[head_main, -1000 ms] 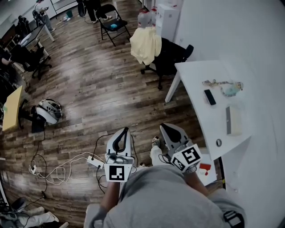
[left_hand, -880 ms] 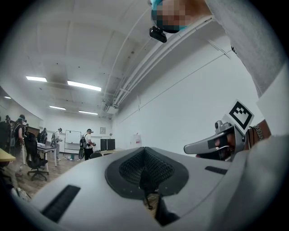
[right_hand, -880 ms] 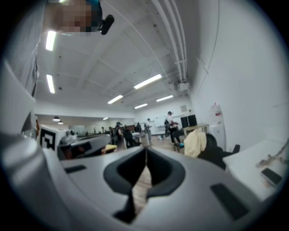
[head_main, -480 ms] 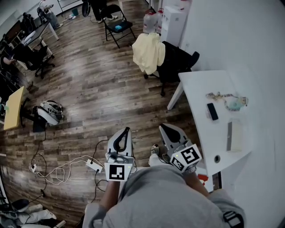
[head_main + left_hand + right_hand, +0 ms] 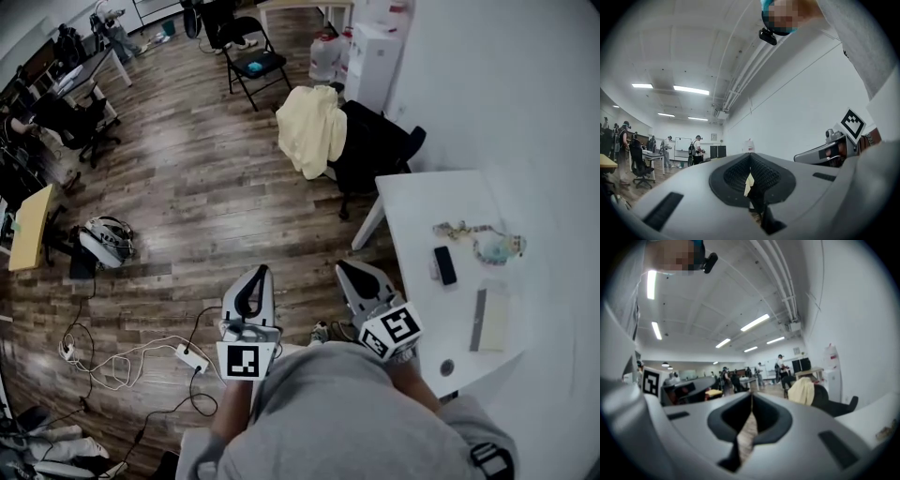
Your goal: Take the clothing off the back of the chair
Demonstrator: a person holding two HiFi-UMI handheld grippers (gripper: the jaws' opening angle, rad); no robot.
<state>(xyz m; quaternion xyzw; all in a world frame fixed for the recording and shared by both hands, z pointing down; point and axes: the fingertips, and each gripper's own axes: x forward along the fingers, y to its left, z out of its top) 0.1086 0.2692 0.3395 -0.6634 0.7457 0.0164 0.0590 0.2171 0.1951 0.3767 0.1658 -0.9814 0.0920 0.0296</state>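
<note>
Yellow clothing (image 5: pixel 309 131) hangs over the back of that black chair (image 5: pixel 377 155), well ahead of you; left claw (image 5: pixel 262 274) and right claw (image 5: pixel 343 268) are both closed, empty; spread them on approach, pinch the top fold, lift up

Cloth, wood and matt plastic, as my feeds show them.
I read the pale yellow clothing (image 5: pixel 312 131) as soft, creased cloth, and the black chair (image 5: pixel 380 150) under it as matt padding. The floor (image 5: pixel 187 178) is dark wood plank with a slight sheen. On the right, the white worktop (image 5: pixel 422 206) looks smooth and matt, and the phone (image 5: pixel 444 265) glossy black. My left claw (image 5: pixel 263 272) and right claw (image 5: pixel 342 267) are smooth grey matt plastic; the left has ribbed black pads (image 5: pixel 764 174).
</note>
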